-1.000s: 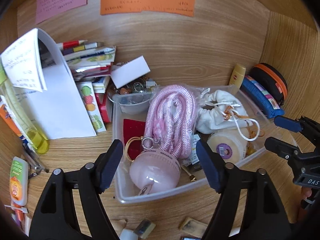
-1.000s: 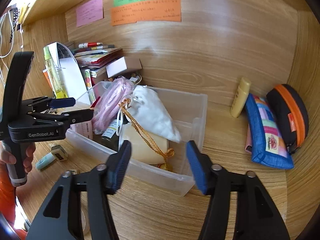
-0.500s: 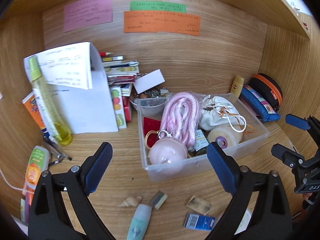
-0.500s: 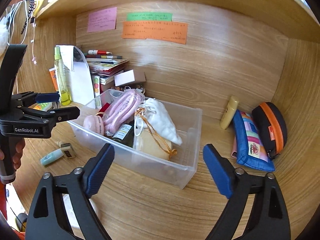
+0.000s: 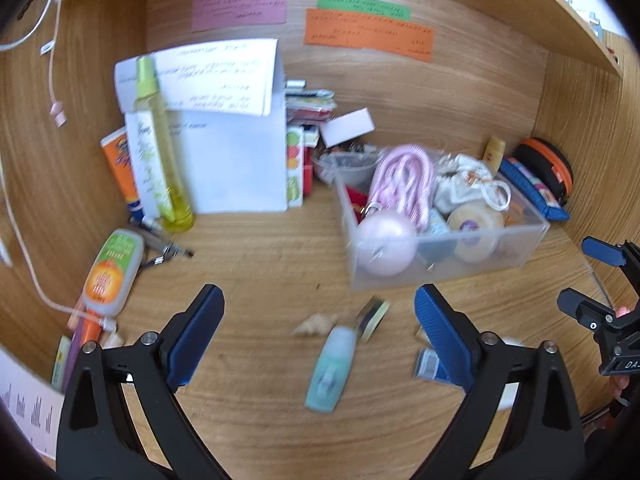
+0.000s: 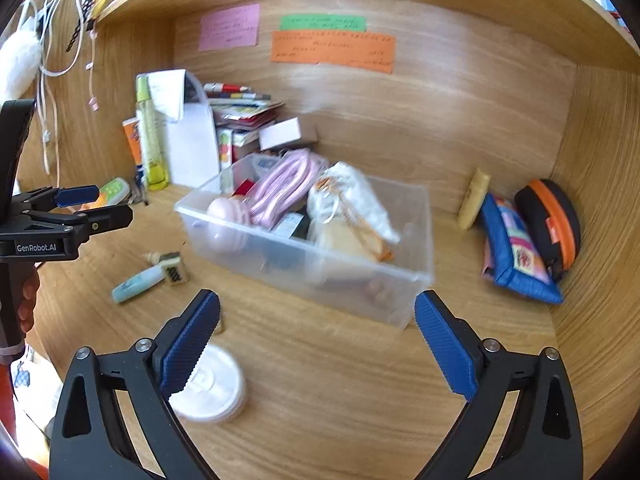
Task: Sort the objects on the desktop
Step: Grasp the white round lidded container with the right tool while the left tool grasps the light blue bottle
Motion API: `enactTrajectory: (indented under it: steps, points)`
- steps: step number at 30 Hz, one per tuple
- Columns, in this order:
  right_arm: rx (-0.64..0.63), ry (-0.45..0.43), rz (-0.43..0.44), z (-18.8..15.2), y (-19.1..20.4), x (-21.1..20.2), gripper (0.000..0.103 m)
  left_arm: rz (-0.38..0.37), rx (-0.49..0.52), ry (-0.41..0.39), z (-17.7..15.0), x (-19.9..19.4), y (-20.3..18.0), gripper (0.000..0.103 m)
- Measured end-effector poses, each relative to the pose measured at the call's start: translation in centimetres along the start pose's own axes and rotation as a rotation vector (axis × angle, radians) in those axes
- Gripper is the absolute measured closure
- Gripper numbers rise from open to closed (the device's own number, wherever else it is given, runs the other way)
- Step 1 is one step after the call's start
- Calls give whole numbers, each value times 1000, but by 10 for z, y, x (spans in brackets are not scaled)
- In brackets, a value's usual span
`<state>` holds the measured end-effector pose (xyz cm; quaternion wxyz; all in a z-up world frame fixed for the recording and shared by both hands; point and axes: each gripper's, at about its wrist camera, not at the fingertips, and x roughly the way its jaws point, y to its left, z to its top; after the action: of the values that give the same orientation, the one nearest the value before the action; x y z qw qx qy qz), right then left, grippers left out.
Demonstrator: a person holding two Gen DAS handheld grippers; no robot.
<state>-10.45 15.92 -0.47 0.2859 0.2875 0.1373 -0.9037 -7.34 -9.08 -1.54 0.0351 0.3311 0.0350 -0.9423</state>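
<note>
Wood desk [image 5: 260,248] with wood walls, sticky notes [image 6: 332,50] up high. Clear box [image 6: 320,264] full of stuff. Left gripper [image 5: 318,336] and right gripper [image 6: 316,336] wide apart, holding nothing.

Bare wooden desktop [image 5: 260,264] lies open left of the clear bin [image 5: 444,256]. Nearer us, a teal tube [image 5: 331,368], shell [image 5: 316,325] and small eraser [image 5: 373,317] obstruct passage; we find a white lid [image 6: 212,390] near left in the right view.

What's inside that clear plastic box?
The clear box holds a pink rope, a pink round gadget, a white drawstring pouch and a tan disc. Anything beneath them is covered.
</note>
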Motion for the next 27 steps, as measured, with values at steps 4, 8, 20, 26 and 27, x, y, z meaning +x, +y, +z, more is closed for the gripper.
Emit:
enactTrajectory:
  steps: [4,8,20,26,27]
  points:
    - [-9,33,21,-13,14,3,6,11,-12,32,-15,4,7,6]
    - [-27,83,56,-28,30,12,6,7,-24,77,-31,13,13,6]
    - [-86,186,146,-57,60,37,6,4,22,176,-51,41,15,6]
    - [-70,208,170,-60,59,42,7,-26,120,195,-47,49,3,6]
    - [-71,210,172,-60,59,42,8,-26,139,194,-46,50,1,6]
